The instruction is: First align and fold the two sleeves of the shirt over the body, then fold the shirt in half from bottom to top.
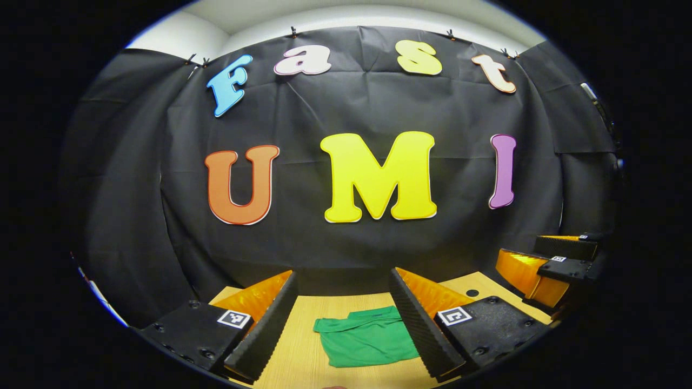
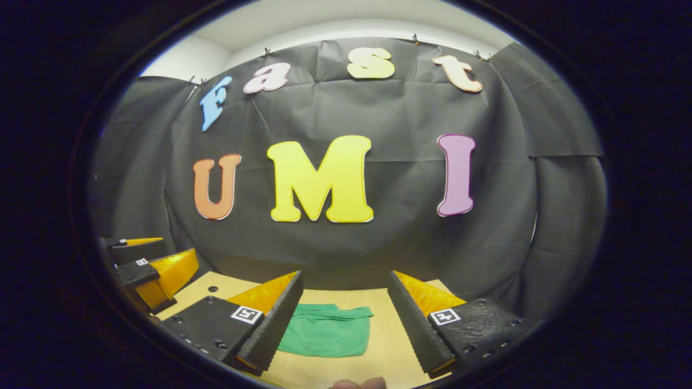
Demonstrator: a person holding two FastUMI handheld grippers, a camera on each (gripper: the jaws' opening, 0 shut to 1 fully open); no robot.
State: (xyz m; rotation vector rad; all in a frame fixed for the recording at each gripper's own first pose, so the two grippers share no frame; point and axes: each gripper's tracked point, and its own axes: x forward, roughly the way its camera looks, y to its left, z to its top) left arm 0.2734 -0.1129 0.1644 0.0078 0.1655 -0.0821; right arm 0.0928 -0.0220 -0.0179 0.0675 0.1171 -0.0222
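Down at the bottom of the left gripper view, your left gripper has its two fingers spread wide apart, and nothing is between them. It is up in the air above the light wooden surface and touches nothing. Just past those fingers lies the green cloth shirt. It is folded into a small, squarish bundle and rests flat on the surface. Its right side is hidden behind your right-hand finger in that view. A small dark round hole sits in the surface farther back. Off to the right, near the surface's edge, you can see your other gripper, the right gripper, held up in the air.

Down at the bottom of the right gripper view, your right gripper is also wide open and holds nothing. It is up above the surface too. A fingertip of your hand peeks in at the very bottom edge. The shirt lies just past the fingers, a bit to the left, and its left side is tucked behind the left-hand finger. Farther left, your left gripper is up by the surface's corner.

Behind everything hangs the black cloth wall of the booth, with a white ceiling above it.
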